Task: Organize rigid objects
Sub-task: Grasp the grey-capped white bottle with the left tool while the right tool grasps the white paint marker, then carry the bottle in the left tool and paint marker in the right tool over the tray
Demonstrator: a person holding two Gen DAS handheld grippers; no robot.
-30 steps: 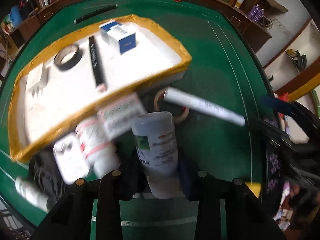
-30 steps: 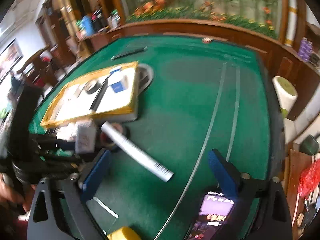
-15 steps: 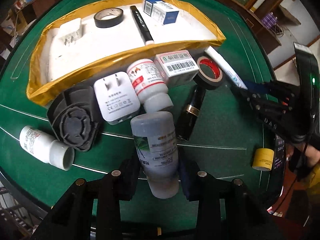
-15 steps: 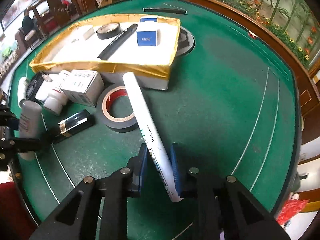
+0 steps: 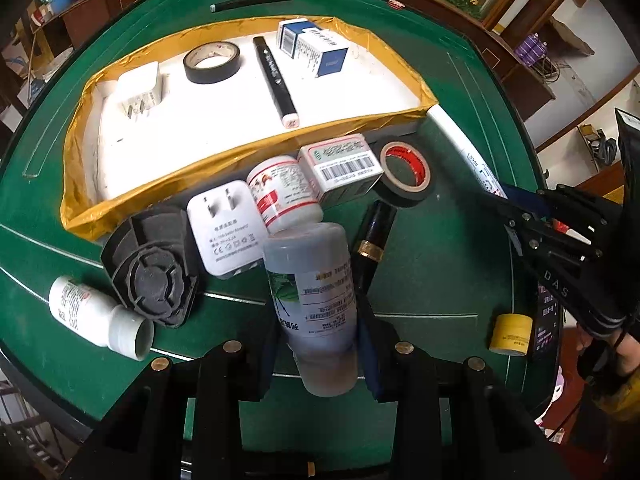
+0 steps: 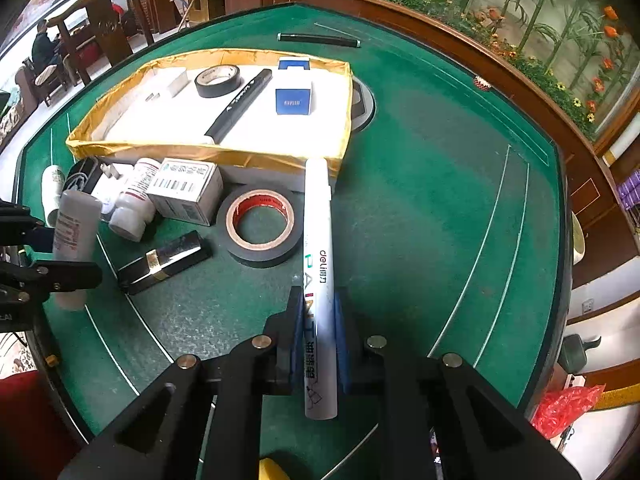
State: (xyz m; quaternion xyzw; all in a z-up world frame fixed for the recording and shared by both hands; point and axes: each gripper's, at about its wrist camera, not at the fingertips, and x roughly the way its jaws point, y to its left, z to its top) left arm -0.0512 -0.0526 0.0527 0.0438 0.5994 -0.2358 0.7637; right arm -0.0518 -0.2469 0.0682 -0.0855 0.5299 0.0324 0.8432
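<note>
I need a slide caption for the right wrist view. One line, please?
Right gripper shut on a white paint marker beside red-cored black tape, near the gold-edged tray.

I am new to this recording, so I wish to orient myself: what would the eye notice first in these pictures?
Each gripper already holds something: the left gripper is shut on a grey bottle, and the right gripper is shut on a white paint marker. Behind them on the green table stands a gold-rimmed tray with a few items inside, and a cluster of bottles, boxes and tape lies against its near side.
</note>
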